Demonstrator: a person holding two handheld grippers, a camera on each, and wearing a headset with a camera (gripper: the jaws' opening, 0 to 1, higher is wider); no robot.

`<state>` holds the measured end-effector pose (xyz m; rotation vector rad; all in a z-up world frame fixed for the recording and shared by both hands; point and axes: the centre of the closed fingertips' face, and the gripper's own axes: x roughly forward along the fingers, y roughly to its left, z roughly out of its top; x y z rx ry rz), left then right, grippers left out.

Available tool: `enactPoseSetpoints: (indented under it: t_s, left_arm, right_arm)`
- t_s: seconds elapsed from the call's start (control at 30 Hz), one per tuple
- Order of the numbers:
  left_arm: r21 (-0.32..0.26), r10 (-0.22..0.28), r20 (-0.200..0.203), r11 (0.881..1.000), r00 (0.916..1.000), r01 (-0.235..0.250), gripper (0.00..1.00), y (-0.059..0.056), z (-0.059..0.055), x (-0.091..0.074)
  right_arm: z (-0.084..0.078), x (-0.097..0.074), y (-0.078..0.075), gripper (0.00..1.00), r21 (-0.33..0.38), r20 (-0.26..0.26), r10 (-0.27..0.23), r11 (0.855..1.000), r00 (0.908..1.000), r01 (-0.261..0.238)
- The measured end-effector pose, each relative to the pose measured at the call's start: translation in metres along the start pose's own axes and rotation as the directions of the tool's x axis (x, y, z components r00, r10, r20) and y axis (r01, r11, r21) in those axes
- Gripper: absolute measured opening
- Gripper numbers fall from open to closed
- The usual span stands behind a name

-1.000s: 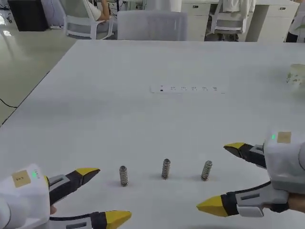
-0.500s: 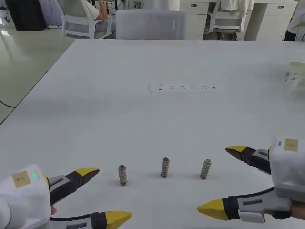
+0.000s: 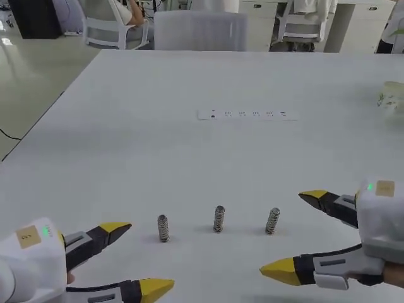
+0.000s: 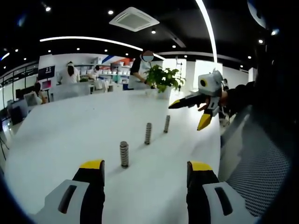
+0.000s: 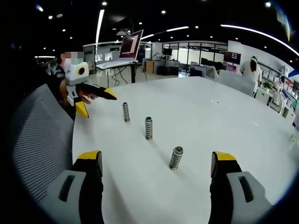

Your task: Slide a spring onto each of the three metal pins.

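Observation:
Three spring-covered pins stand upright in a row near the table's front: the left one (image 3: 163, 228), the middle one (image 3: 219, 219) and the right one (image 3: 273, 221). My left gripper (image 3: 134, 257) is open at the lower left, just left of the row, with nothing between its yellow tips. In the left gripper view the nearest spring (image 4: 124, 154) stands ahead between the jaws, with the right gripper (image 4: 194, 112) beyond. My right gripper (image 3: 302, 232) is open at the lower right, beside the right pin (image 5: 176, 157). The right gripper view also shows the left gripper (image 5: 96, 102) across the row.
A white power strip (image 3: 248, 115) lies flat at mid-table. A pale object (image 3: 392, 98) sits at the far right edge. Chairs (image 3: 201, 31) stand behind the white table (image 3: 189, 158). The table's left edge drops to the floor.
The right gripper has drawn back slightly toward the lower right. The springs and the left gripper have stayed put; the camera shifted a little.

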<state>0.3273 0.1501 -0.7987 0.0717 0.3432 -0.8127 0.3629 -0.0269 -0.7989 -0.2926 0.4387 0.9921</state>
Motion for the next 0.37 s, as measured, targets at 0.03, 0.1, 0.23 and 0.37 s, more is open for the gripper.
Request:
enactPoseSetpoints:
  t_s: [0.03,0.1,0.23,0.37]
  left_arm:
    - [0.0,0.001,0.0,1.0,1.0,-0.001,0.67,0.0002,-0.0002,-0.0002]
    - [-0.001,0.002,0.0,1.0,1.0,-0.002,0.67,0.0009,-0.0003,-0.0003]
    - [0.002,0.001,-0.001,1.0,1.0,-0.001,0.67,0.0007,0.0001,0.0003]
    - [0.003,-0.001,-0.002,1.0,1.0,0.001,0.67,0.0004,0.0002,0.0011]
  right_arm:
    - [0.0,0.0,-0.0001,0.97,0.001,0.0,0.0,1.0,1.0,0.0]
    - [0.0002,-0.0001,-0.0003,0.97,0.003,0.001,-0.002,1.0,1.0,0.002]
    - [0.0004,-0.0004,-0.0003,0.97,0.005,0.003,-0.003,1.0,1.0,0.003]
    - [0.0004,-0.0008,-0.001,0.97,0.009,0.006,-0.006,1.0,1.0,0.006]
